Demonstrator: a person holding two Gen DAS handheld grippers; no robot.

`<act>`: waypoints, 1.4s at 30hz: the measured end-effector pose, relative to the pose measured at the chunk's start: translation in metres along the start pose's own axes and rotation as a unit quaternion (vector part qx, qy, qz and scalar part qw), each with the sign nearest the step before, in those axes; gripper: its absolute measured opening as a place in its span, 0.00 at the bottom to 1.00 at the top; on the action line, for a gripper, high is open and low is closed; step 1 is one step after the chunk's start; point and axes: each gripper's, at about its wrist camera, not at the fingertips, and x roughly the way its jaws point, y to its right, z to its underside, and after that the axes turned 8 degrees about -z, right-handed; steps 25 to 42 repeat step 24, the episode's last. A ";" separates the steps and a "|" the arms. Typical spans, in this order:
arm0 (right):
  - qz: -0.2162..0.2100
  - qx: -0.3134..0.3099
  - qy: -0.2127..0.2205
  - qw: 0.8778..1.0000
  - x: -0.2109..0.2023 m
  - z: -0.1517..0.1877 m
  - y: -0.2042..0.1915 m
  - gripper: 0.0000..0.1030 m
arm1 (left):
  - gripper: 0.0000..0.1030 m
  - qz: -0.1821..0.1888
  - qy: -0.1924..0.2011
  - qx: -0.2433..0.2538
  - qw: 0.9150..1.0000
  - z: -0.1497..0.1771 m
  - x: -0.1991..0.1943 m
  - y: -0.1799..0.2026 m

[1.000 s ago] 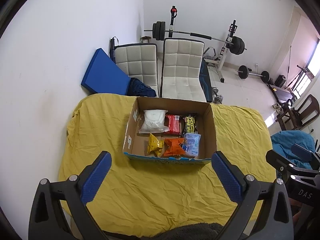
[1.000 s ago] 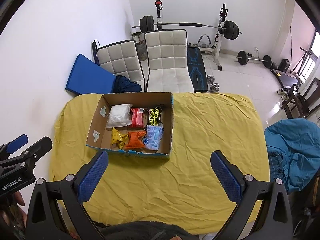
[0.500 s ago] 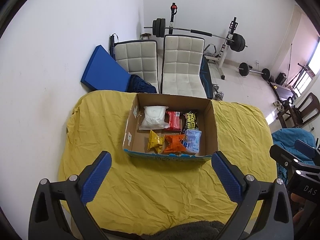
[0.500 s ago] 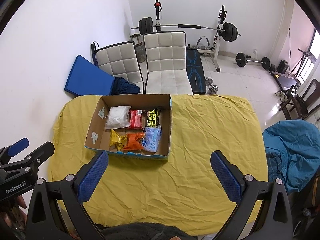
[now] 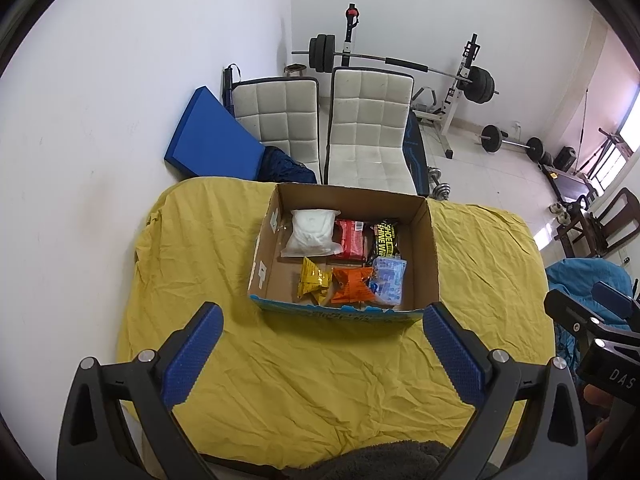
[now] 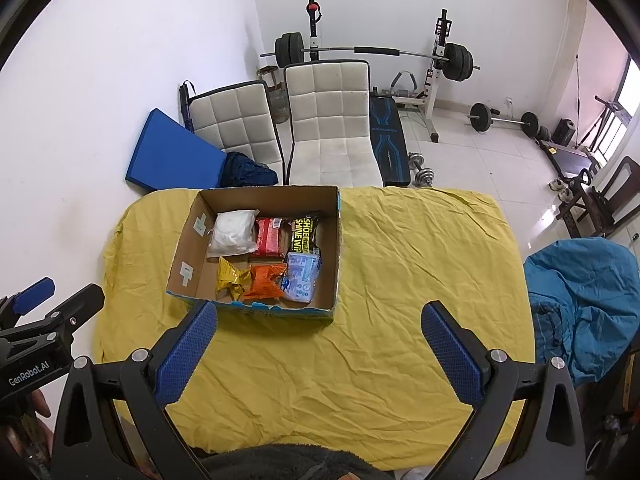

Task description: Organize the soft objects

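An open cardboard box (image 5: 432, 248) (image 6: 188, 236) stands on the yellow-covered table (image 5: 320, 380) (image 6: 420, 260). Inside lie a white soft pack (image 5: 313, 233) (image 6: 235, 232), a red pack (image 5: 351, 239) (image 6: 269, 237), a black-and-yellow wipes pack (image 5: 385, 238) (image 6: 303, 233), a yellow pouch (image 5: 313, 285) (image 6: 231, 279), an orange pouch (image 5: 352, 285) (image 6: 265, 281) and a light blue pack (image 5: 387, 279) (image 6: 302, 277). My left gripper (image 5: 320, 334) is open and empty, held back above the table's near side. My right gripper (image 6: 318, 332) is open and empty too, right of the box.
Two white padded chairs (image 5: 368, 128) (image 6: 332, 120), a blue mat (image 5: 212, 140) and a barbell rack (image 6: 440, 60) stand beyond the table. A blue cloth heap (image 6: 584, 296) lies at the right. A dark fuzzy cloth (image 5: 380, 460) lies at the near edge.
Both grippers have drawn back and up a little from the box; the table looks slightly smaller. Jaws stay open and the box contents have not moved.
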 end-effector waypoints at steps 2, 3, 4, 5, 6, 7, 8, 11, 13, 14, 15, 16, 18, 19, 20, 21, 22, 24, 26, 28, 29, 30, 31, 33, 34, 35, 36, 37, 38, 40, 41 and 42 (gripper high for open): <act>-0.001 0.001 0.000 1.000 0.001 0.000 0.000 1.00 | 1.00 0.000 -0.001 -0.001 1.000 0.000 0.000 0.000; 0.000 0.000 0.000 1.000 0.001 0.001 0.000 1.00 | 1.00 -0.001 0.000 0.000 1.000 0.000 0.000 -0.001; 0.000 0.000 0.000 1.000 0.000 0.001 0.001 1.00 | 1.00 0.000 0.000 0.000 1.000 0.000 0.000 0.000; -0.001 0.001 -0.001 1.000 0.000 0.000 0.001 1.00 | 1.00 -0.001 0.000 -0.001 1.000 0.000 0.000 0.000; -0.002 0.002 -0.001 1.000 0.001 0.001 0.001 1.00 | 1.00 -0.001 0.000 -0.001 1.000 0.000 0.000 -0.001; -0.002 0.003 0.000 1.000 0.001 0.002 0.001 1.00 | 1.00 0.000 0.000 -0.001 1.000 0.000 0.001 -0.001; -0.001 0.003 0.000 1.000 0.001 0.002 0.002 1.00 | 1.00 0.000 -0.001 -0.001 1.000 0.000 0.001 -0.001; -0.001 0.002 0.000 1.000 0.001 0.002 0.001 1.00 | 1.00 0.000 -0.001 -0.001 1.000 0.000 0.001 -0.002; 0.001 0.004 0.001 1.000 0.001 0.003 0.001 1.00 | 1.00 -0.001 0.000 -0.001 1.000 0.000 0.001 -0.002; 0.002 0.004 0.001 1.000 0.001 0.003 0.001 1.00 | 1.00 -0.001 0.000 -0.001 1.000 0.000 0.001 -0.002; 0.001 0.004 0.000 1.000 0.001 0.003 0.001 1.00 | 1.00 0.000 0.000 -0.001 1.000 0.000 0.001 -0.002; 0.000 0.005 -0.001 1.000 0.001 0.003 0.001 1.00 | 1.00 0.001 0.000 -0.001 1.000 0.000 0.001 -0.002; 0.002 0.005 -0.003 1.000 0.002 0.005 0.000 1.00 | 1.00 0.003 0.000 -0.006 1.000 0.001 0.001 -0.004; 0.001 0.005 -0.004 1.000 0.001 0.005 0.000 1.00 | 1.00 0.002 0.001 -0.009 1.000 0.003 0.001 -0.005; 0.000 0.006 -0.004 1.000 0.001 0.005 0.001 1.00 | 1.00 0.002 0.001 -0.011 1.000 0.003 0.001 -0.006; 0.000 0.006 -0.004 1.000 0.001 0.005 0.001 1.00 | 1.00 0.003 0.001 -0.012 1.000 0.003 0.000 -0.007; 0.000 0.006 -0.003 1.000 0.001 0.005 0.001 1.00 | 1.00 0.002 0.001 -0.012 1.000 0.004 0.000 -0.007; 0.000 0.006 -0.003 1.000 0.001 0.005 0.001 1.00 | 1.00 0.002 0.001 -0.011 1.000 0.004 0.000 -0.007; 0.000 0.006 -0.003 1.000 0.001 0.005 0.001 1.00 | 1.00 0.002 0.001 -0.011 1.000 0.004 0.000 -0.007; 0.000 0.006 -0.003 1.000 0.001 0.005 0.001 1.00 | 1.00 0.002 0.001 -0.011 1.000 0.004 0.000 -0.007; 0.000 0.006 -0.003 1.000 0.001 0.005 0.001 1.00 | 1.00 0.002 0.001 -0.011 1.000 0.004 0.000 -0.007; 0.000 0.006 -0.003 1.000 0.001 0.005 0.001 1.00 | 1.00 0.002 0.001 -0.011 1.000 0.004 0.000 -0.007; 0.000 0.006 -0.003 1.000 0.001 0.005 0.001 1.00 | 1.00 0.002 0.001 -0.011 1.000 0.004 0.000 -0.007; 0.000 0.006 -0.003 1.000 0.001 0.005 0.001 1.00 | 1.00 0.002 0.001 -0.011 1.000 0.004 0.000 -0.007; 0.000 0.006 -0.003 1.000 0.001 0.005 0.001 1.00 | 1.00 0.002 0.001 -0.011 1.000 0.004 0.000 -0.007; 0.000 0.006 -0.003 1.000 0.001 0.005 0.001 1.00 | 1.00 0.002 0.001 -0.011 1.000 0.004 0.000 -0.007; 0.000 0.006 -0.003 1.000 0.001 0.005 0.001 1.00 | 1.00 0.002 0.001 -0.011 1.000 0.004 0.000 -0.007; 0.000 0.006 -0.003 1.000 0.001 0.005 0.001 1.00 | 1.00 0.002 0.001 -0.011 1.000 0.004 0.000 -0.007; 0.000 0.006 -0.003 1.000 0.001 0.005 0.001 1.00 | 1.00 0.002 0.001 -0.011 1.000 0.004 0.000 -0.007; 0.000 0.006 -0.003 1.000 0.001 0.005 0.001 1.00 | 1.00 0.002 0.001 -0.011 1.000 0.004 0.000 -0.007; 0.000 0.006 -0.003 1.000 0.001 0.005 0.001 1.00 | 1.00 0.002 0.001 -0.011 1.000 0.004 0.000 -0.007; 0.000 0.006 -0.003 1.000 0.001 0.005 0.001 1.00 | 1.00 0.002 0.001 -0.011 1.000 0.004 0.000 -0.007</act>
